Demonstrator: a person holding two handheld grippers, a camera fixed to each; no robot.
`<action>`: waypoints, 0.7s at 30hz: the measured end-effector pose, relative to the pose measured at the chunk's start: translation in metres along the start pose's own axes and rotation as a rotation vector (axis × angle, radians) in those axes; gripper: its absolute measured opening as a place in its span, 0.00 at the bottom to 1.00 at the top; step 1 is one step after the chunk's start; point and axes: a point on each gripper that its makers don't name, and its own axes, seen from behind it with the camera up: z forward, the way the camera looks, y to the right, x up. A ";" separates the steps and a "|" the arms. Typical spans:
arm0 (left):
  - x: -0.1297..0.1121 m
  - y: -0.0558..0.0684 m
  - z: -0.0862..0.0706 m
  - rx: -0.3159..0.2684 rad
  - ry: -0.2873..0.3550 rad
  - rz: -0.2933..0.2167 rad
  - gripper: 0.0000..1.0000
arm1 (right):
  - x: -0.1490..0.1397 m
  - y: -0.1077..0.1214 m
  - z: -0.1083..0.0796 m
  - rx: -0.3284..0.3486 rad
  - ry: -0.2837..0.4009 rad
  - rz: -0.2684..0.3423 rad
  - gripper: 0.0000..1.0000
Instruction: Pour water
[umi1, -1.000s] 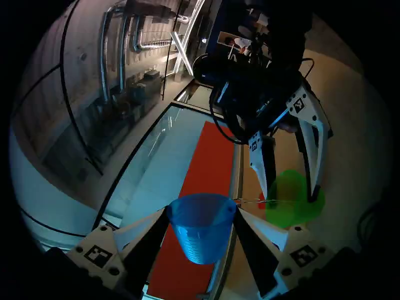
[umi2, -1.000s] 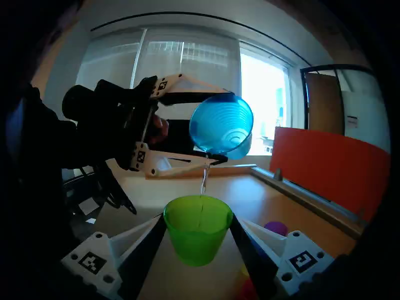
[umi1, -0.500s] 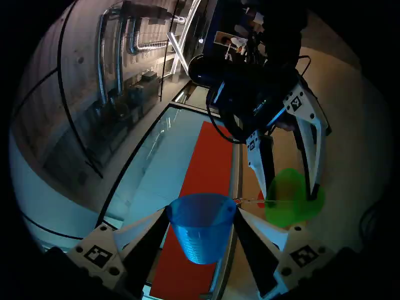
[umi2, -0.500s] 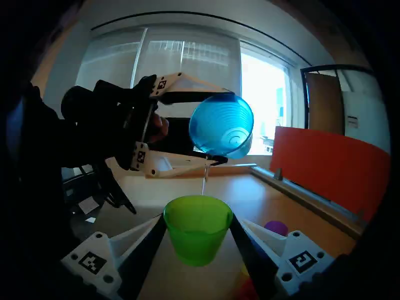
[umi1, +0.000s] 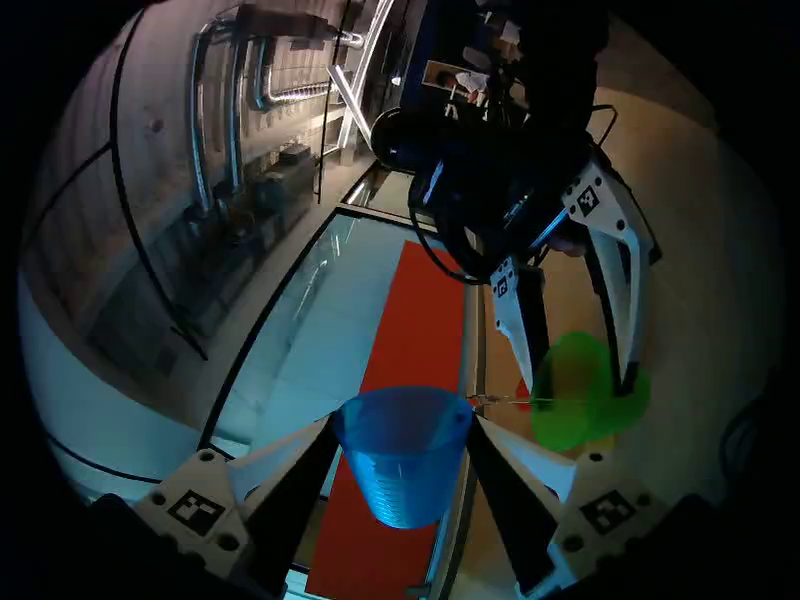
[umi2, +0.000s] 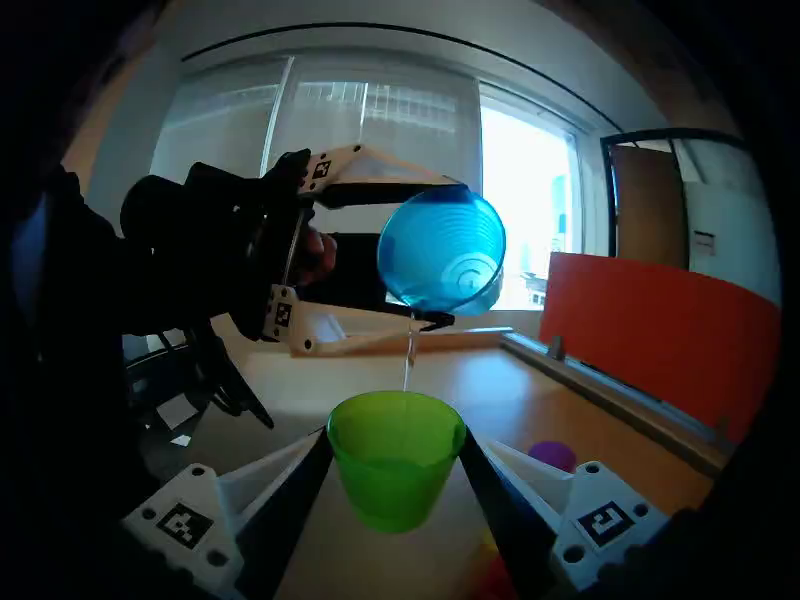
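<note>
The left gripper (umi2: 445, 252) is clamped on a blue cup (umi2: 442, 250), one white finger across the top of the cup and the other beneath it. A hand (umi2: 315, 250) behind the fingers grips the tool. The cup is tipped over on its side, its ribbed base turned toward the right gripper's camera and its rim pointing away. From the lowest edge of the rim a thin stream of water (umi2: 408, 355) drops straight down.

Directly under it, the right gripper (umi2: 397, 440) holds a green cup (umi2: 397, 480) upright between both fingers, which press on either side of it. The stream falls into the cup's open mouth, and a level of liquid shows through the translucent wall. The two cups are apart, the blue one above and a little beyond the green one.

In the left gripper view the blue cup sits between that gripper's own fingers, and the water runs as a fine thread from its rim toward the green cup just ahead.

Below the right gripper lies a wooden table (umi2: 520, 385). A small purple thing (umi2: 552, 455) rests on it beside the right finger. A red panel (umi2: 660, 320) stands along the table's far edge, and a bright window (umi2: 525, 190) glows behind the blue cup.
</note>
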 end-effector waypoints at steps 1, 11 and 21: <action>0.000 0.000 0.000 -0.001 0.000 0.004 0.87 | 0.000 0.000 0.000 0.000 0.000 0.000 0.91; 0.001 0.000 -0.001 0.000 -0.002 0.029 0.88 | 0.000 0.000 0.001 0.000 0.000 -0.002 0.91; 0.002 -0.001 -0.002 0.002 -0.001 0.041 0.87 | 0.000 0.000 0.001 0.001 -0.003 -0.005 0.91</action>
